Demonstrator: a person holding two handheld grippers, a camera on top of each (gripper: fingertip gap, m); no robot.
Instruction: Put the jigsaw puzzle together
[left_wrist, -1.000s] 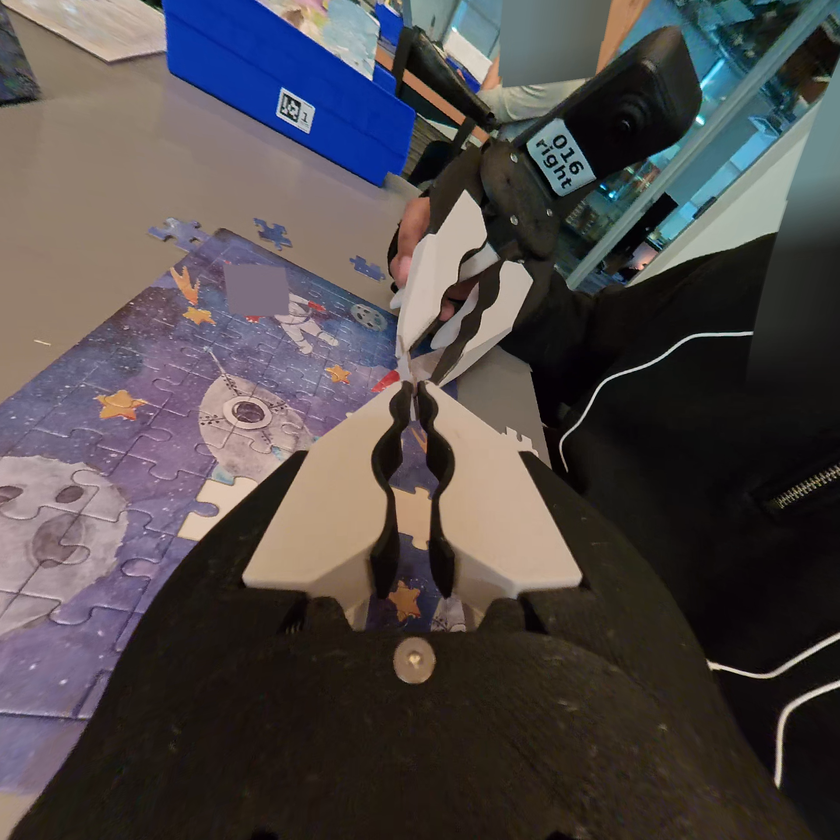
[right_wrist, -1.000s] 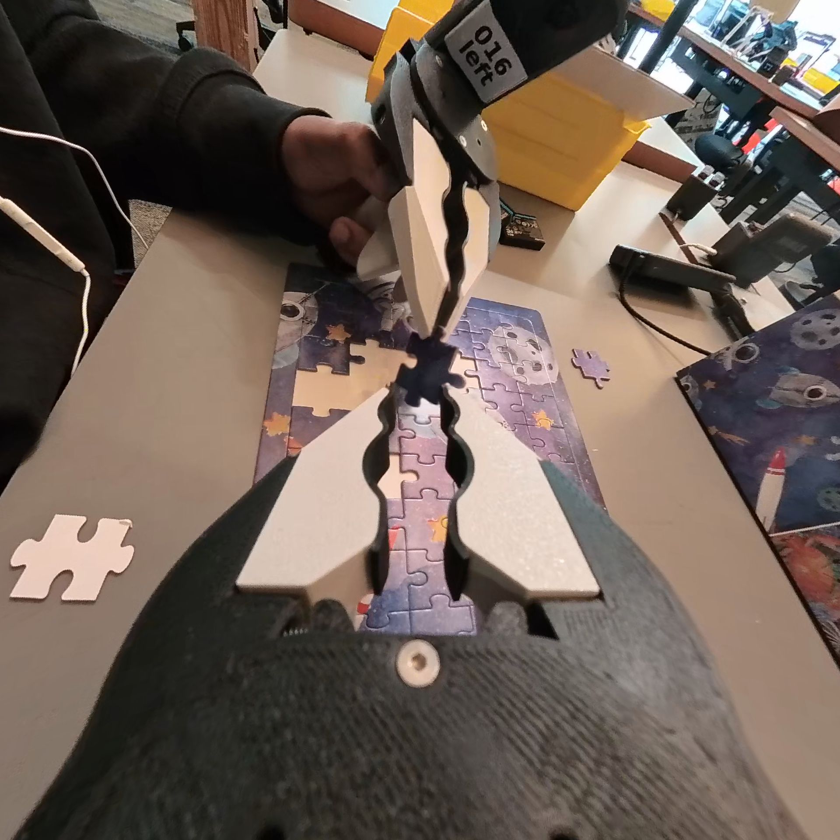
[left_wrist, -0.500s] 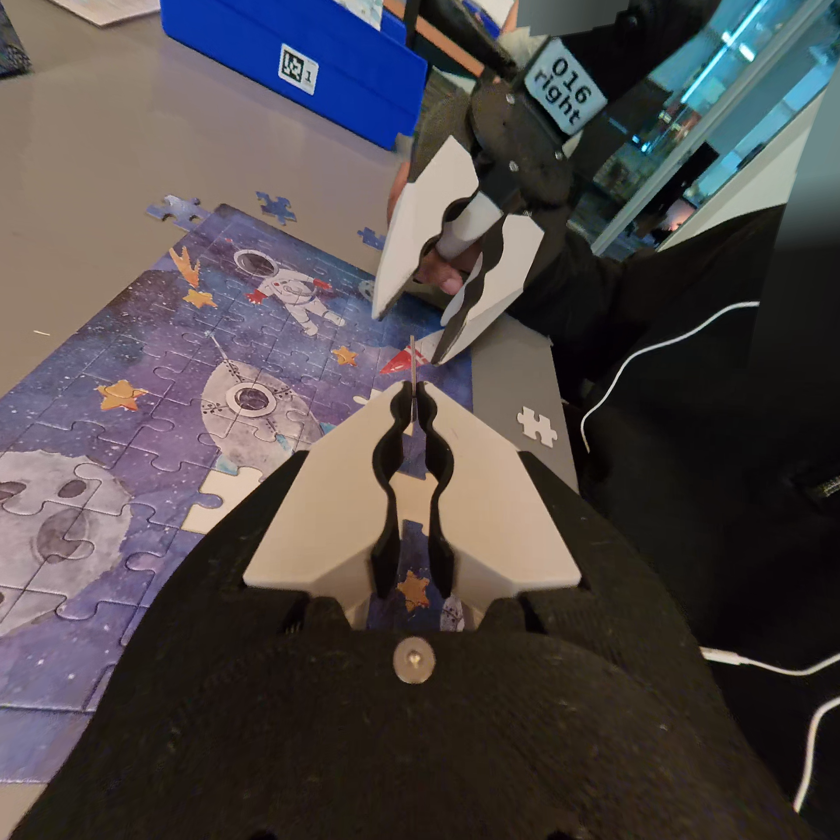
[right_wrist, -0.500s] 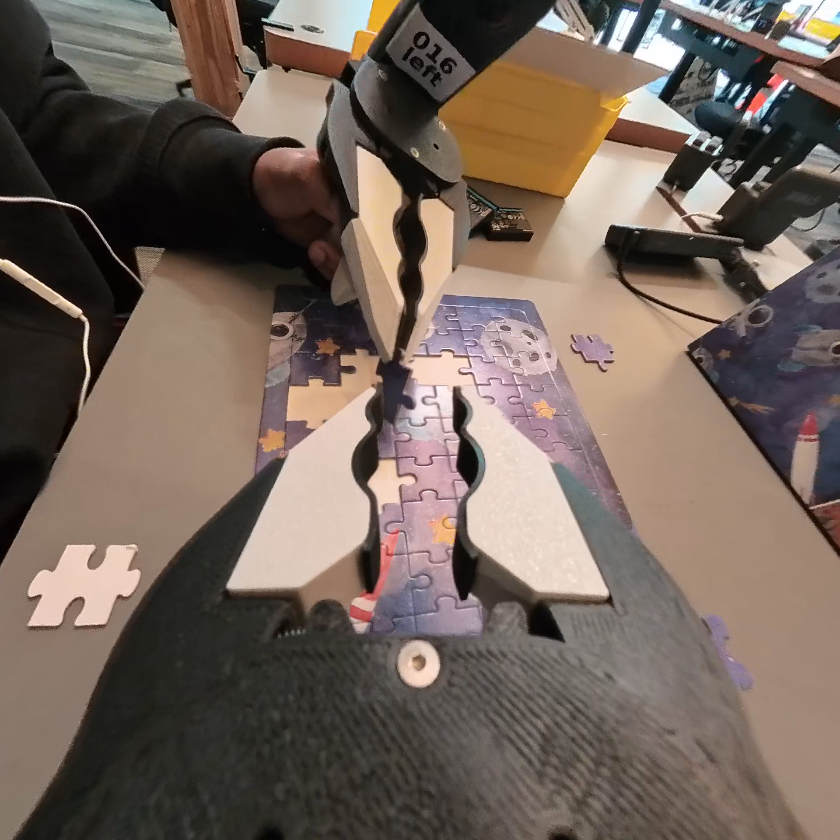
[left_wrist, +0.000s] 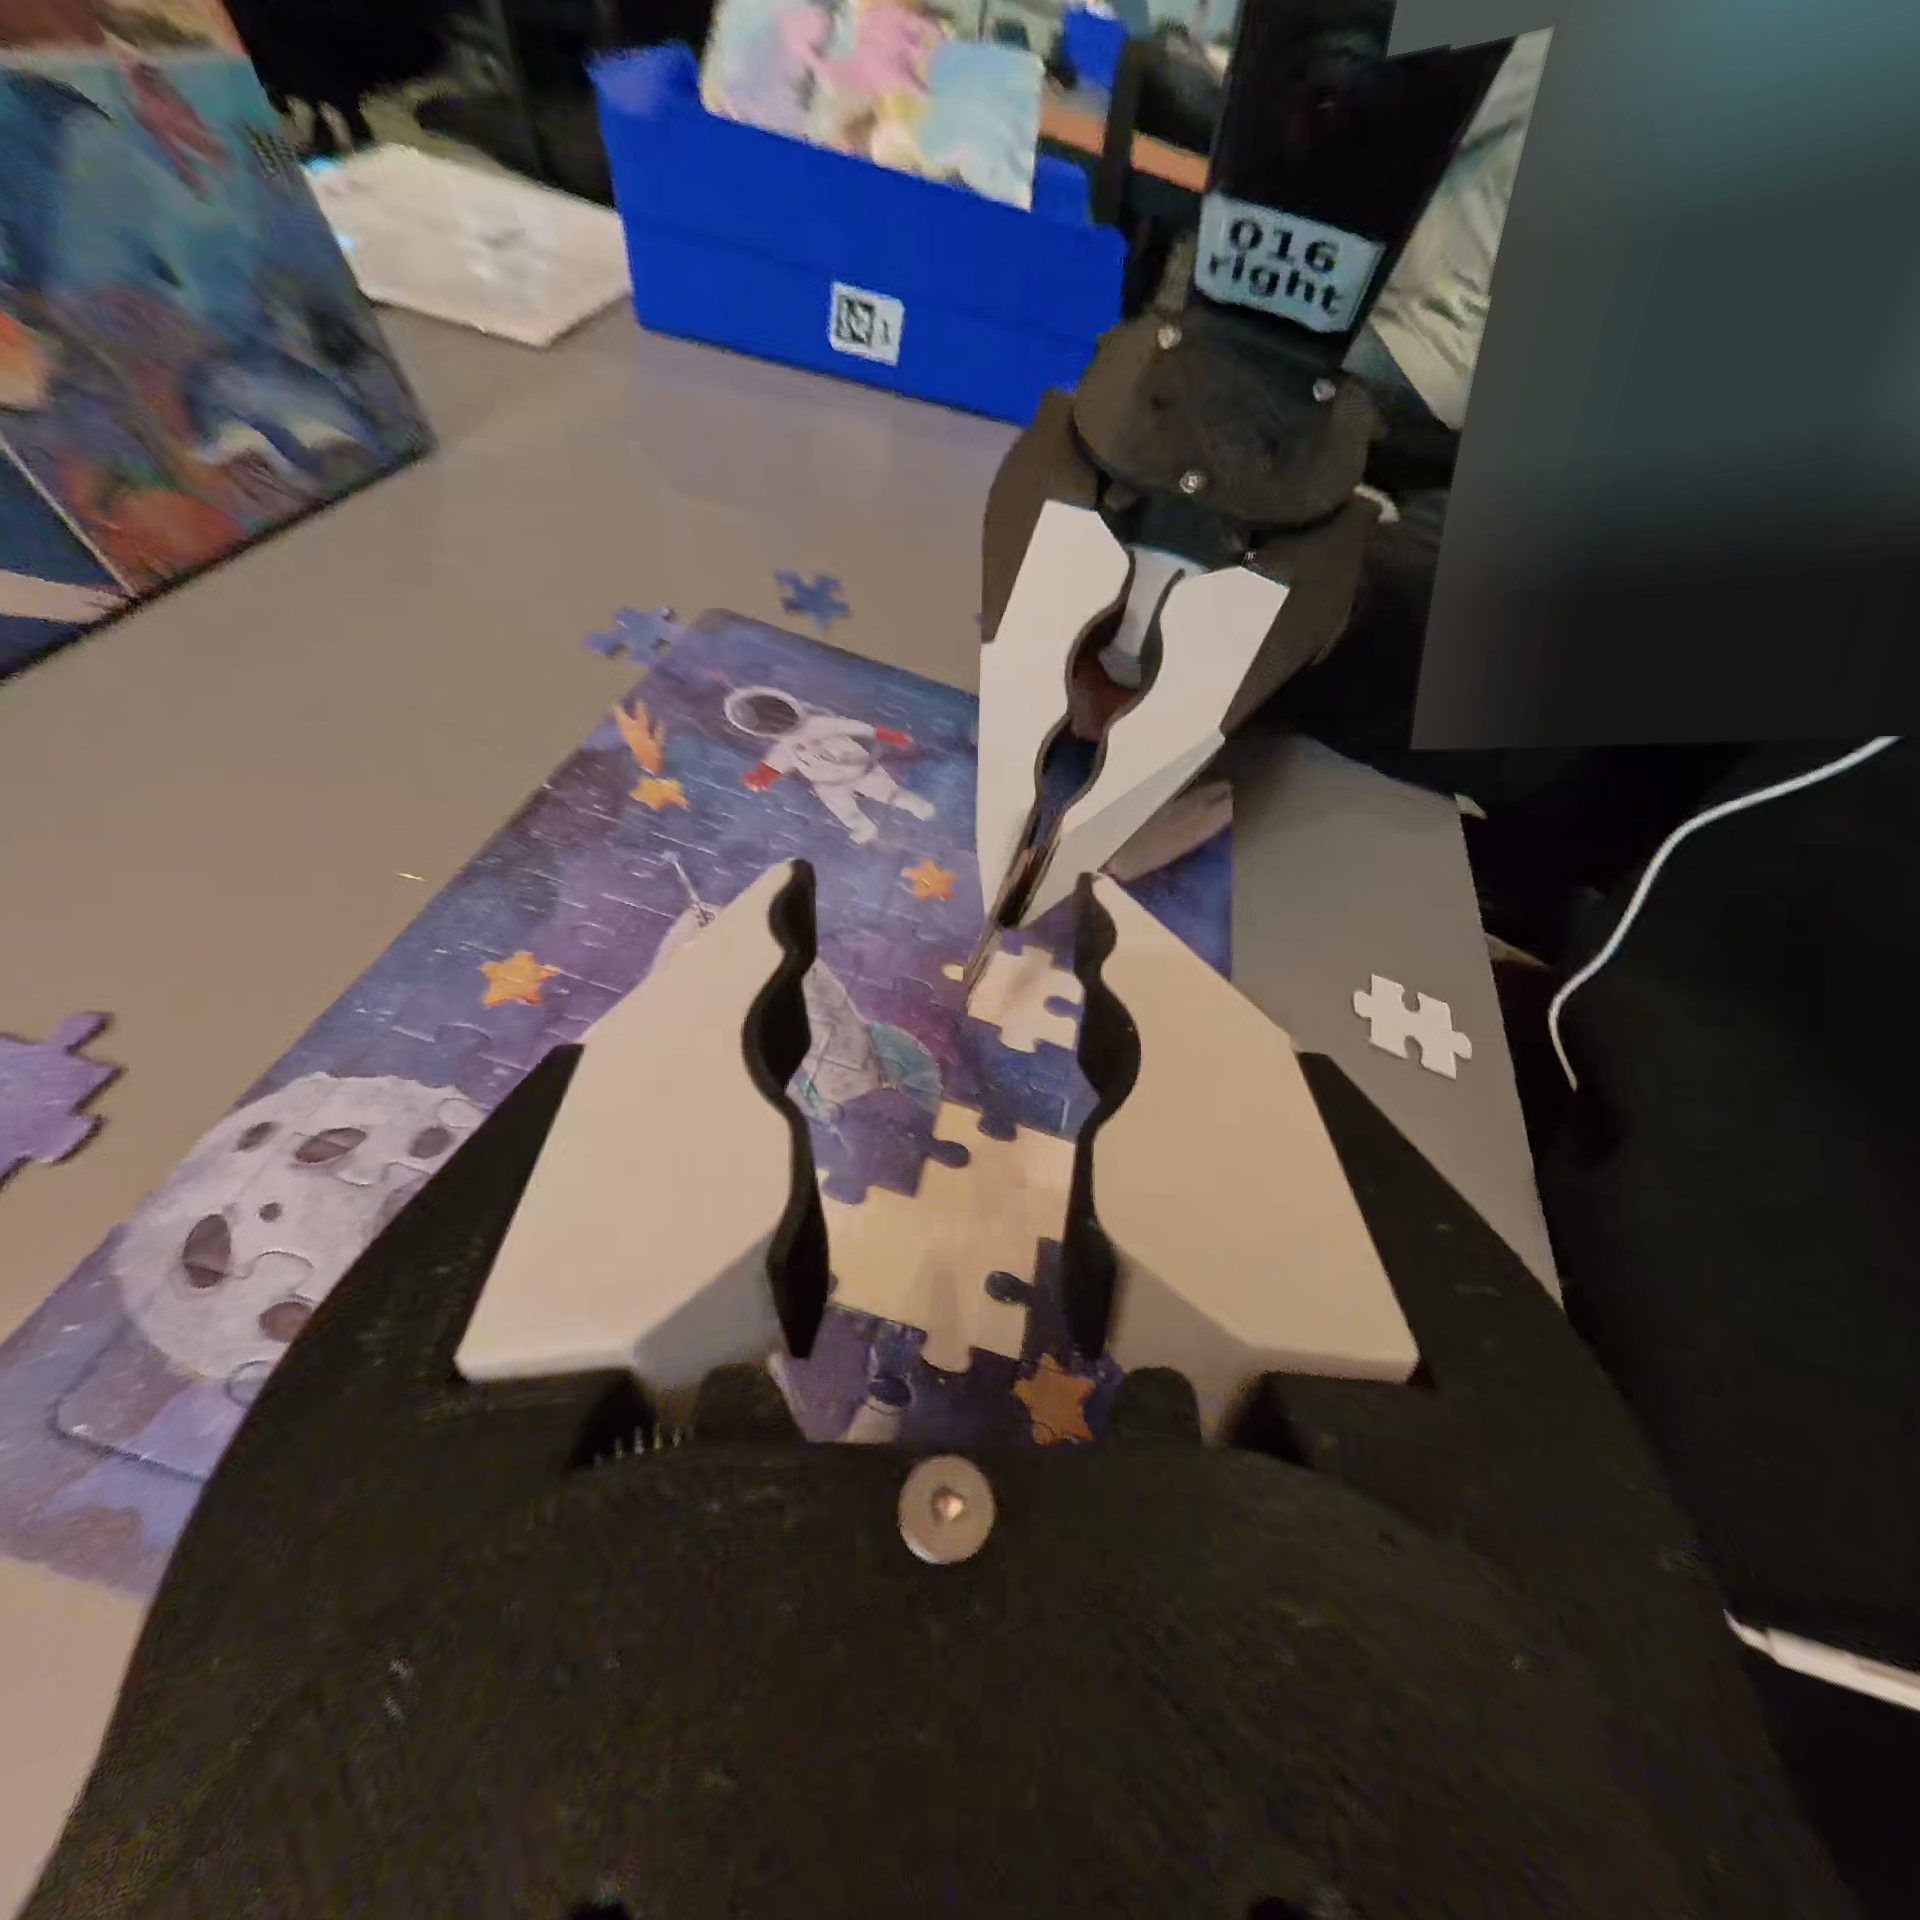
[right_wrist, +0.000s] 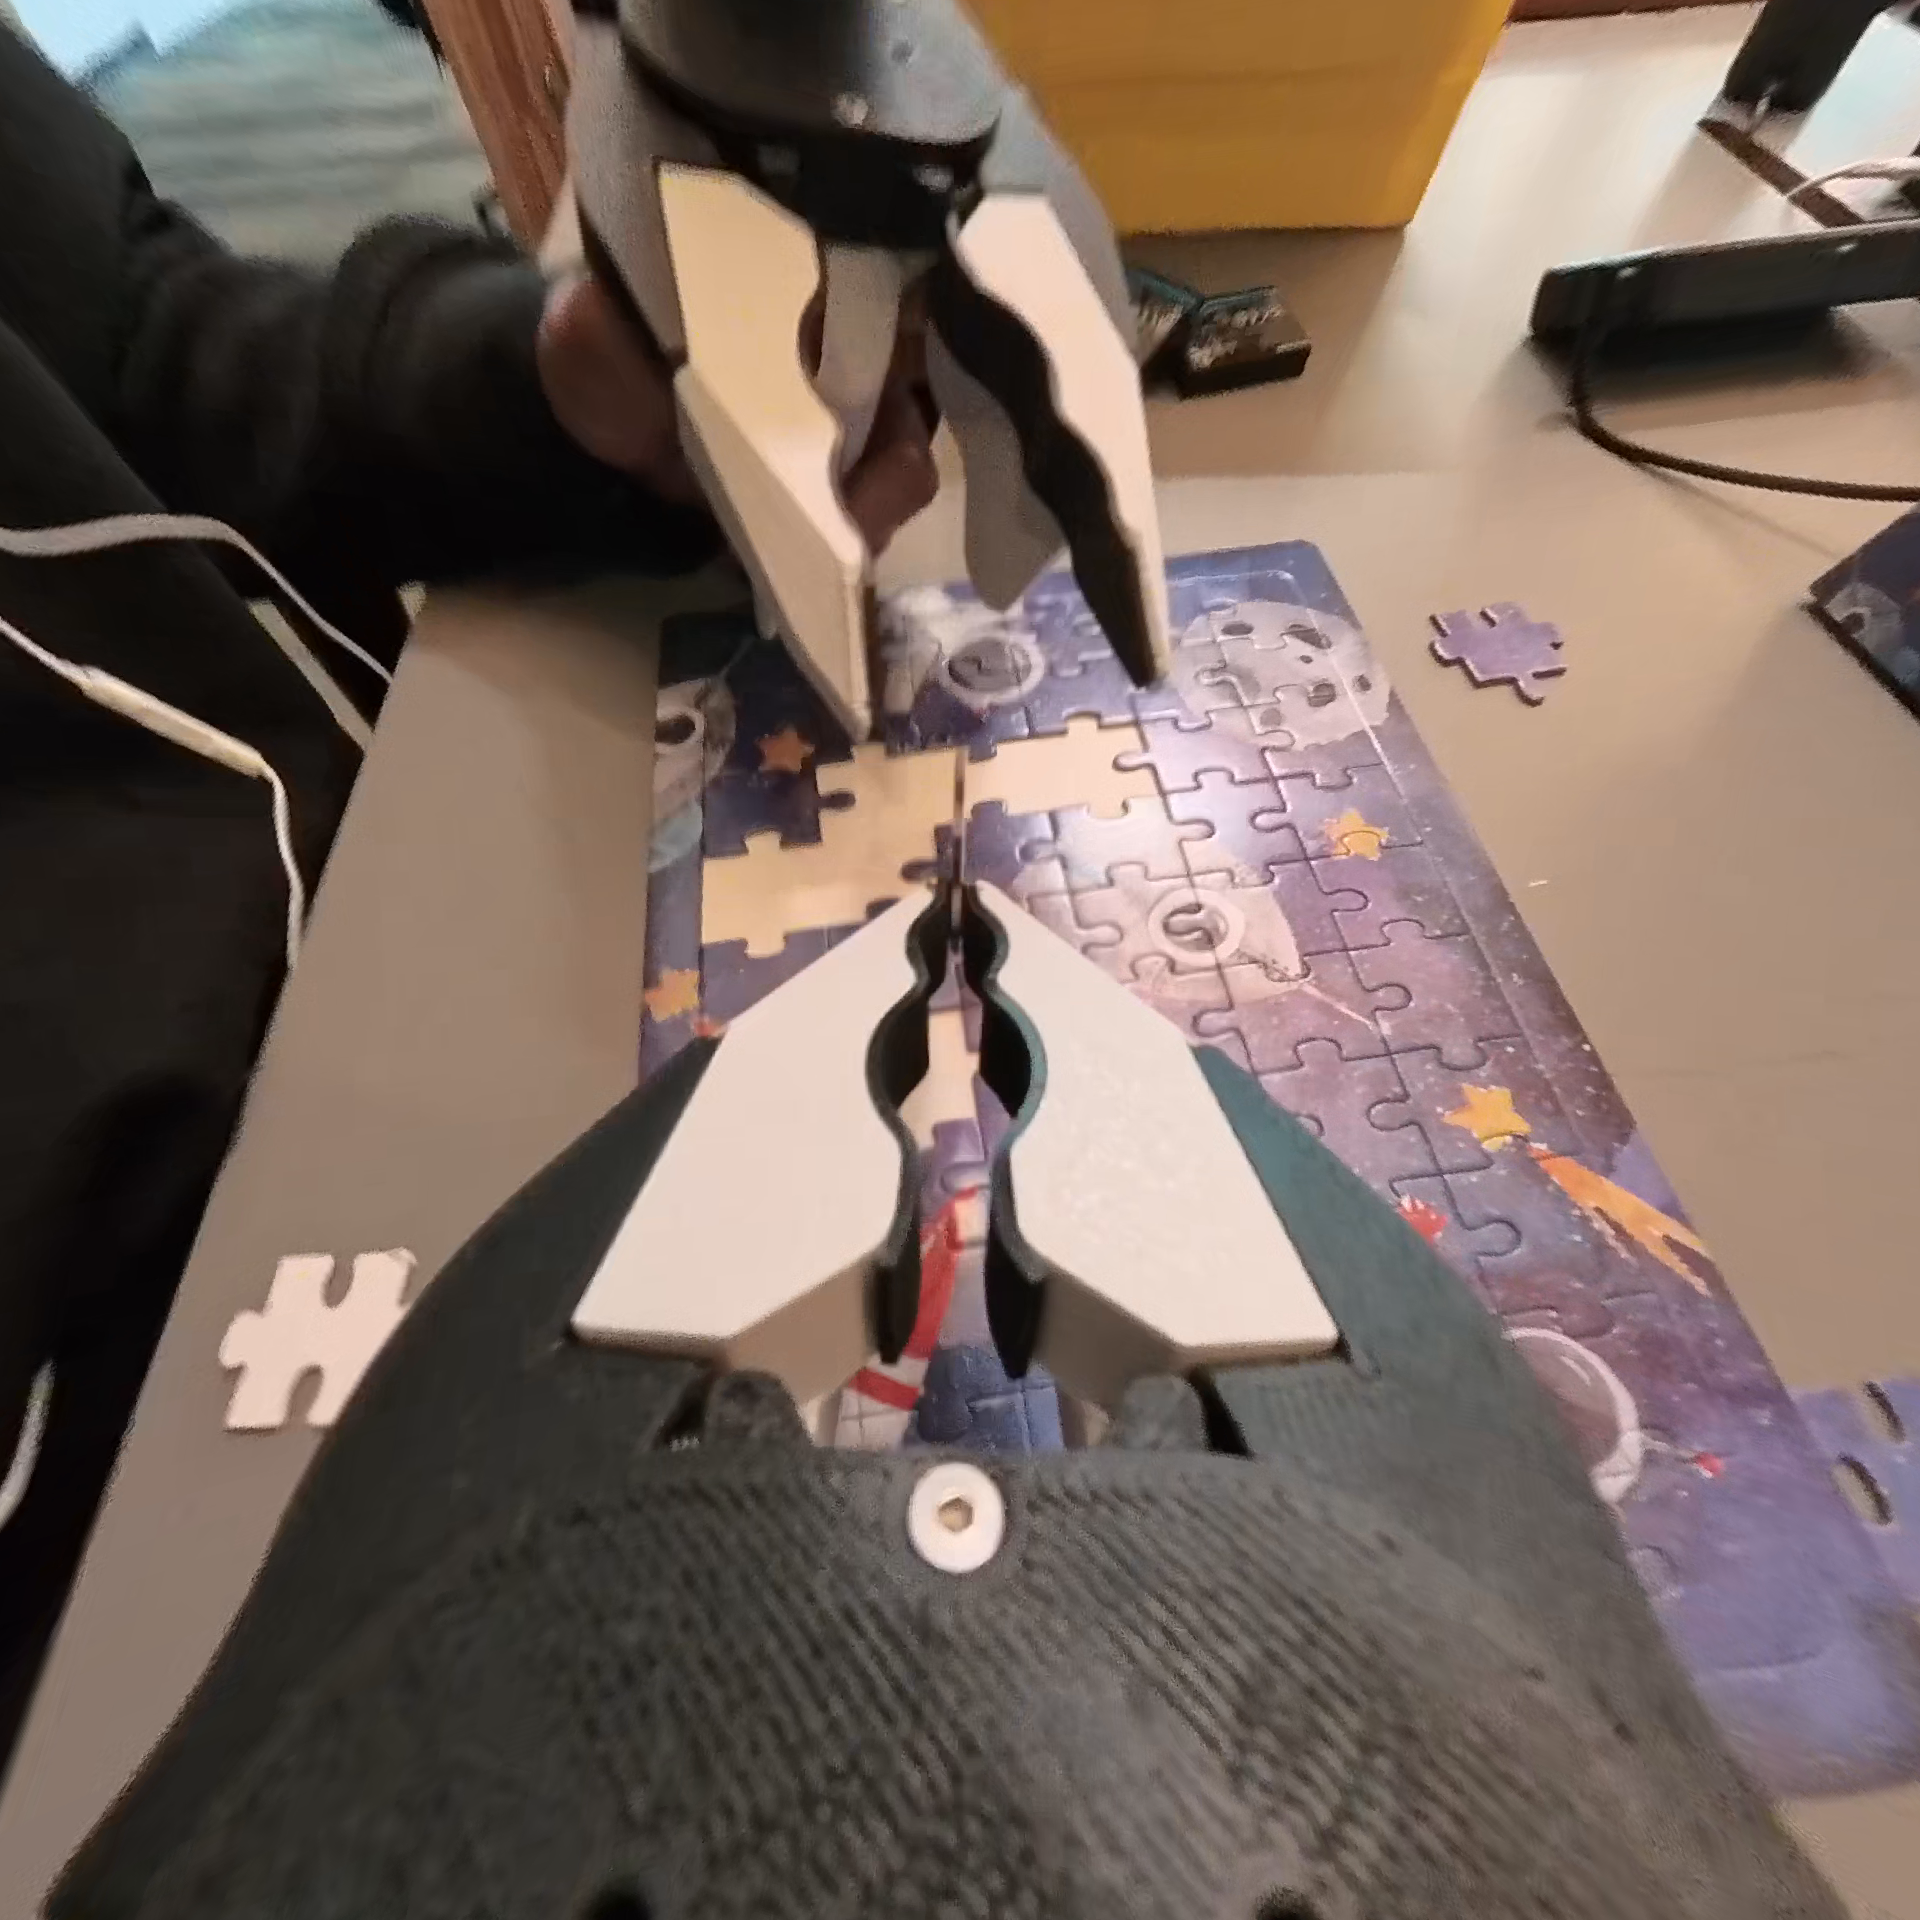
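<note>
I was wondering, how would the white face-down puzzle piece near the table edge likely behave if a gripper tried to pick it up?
The white puzzle piece lies flat on the smooth grey table, so fingers would probably skid it rather than get beneath. It looks thin and light, likely stiff card. Sliding it past the edge might help.

**Black-bodied grippers, pale fingers**

Left gripper: black textured body, silver screw at centre near the lens, two pale wedge fingers lined with wavy black pads. Right gripper: same build, dark grainy body, white-ringed hex screw, off-white speckled fingers with scalloped black inner edges. Seen from the far side, small screws around a round black head and a pale label on a black handle. Worn: black sleeve, black top, thin white cable trailing across it.
</note>
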